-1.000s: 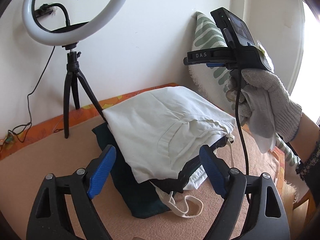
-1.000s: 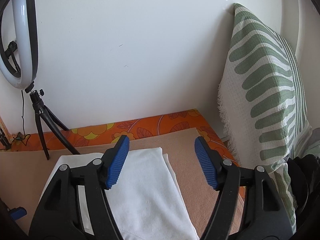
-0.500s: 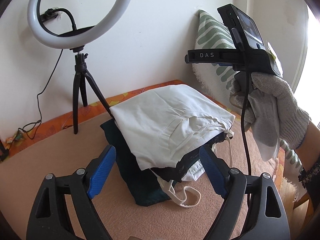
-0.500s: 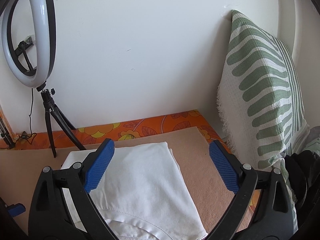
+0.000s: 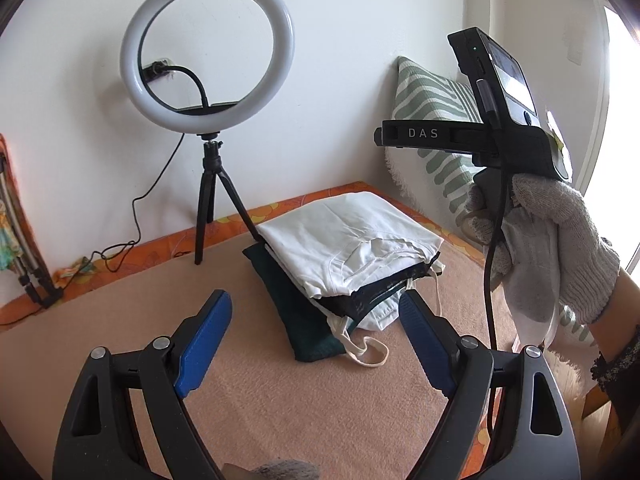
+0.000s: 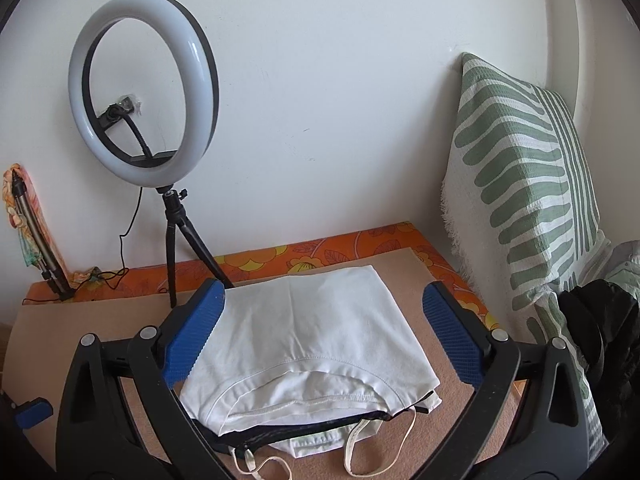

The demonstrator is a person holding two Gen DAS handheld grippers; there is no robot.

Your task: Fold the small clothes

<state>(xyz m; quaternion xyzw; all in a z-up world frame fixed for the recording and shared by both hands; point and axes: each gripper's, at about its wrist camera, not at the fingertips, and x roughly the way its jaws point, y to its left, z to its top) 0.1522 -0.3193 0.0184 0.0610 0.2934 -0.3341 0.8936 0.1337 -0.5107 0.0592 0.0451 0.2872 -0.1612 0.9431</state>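
With both sets of blue-padded fingers, left gripper (image 5: 316,334) and right gripper (image 6: 322,334), spread wide and empty, the right having just opened, the folded white cotton garment (image 6: 308,344) tops the stack of folded clothes (image 5: 344,264) on the tan blanket-covered bed (image 5: 280,400). Placement appears complete; next, fetch another item.

A tan mat (image 5: 280,400) covers the surface, with an orange floral cloth (image 6: 360,246) showing along its far edge. On the mat lies 1 stack of folded clothes (image 5: 344,256); a ring-light tripod (image 5: 212,208) stands far left.
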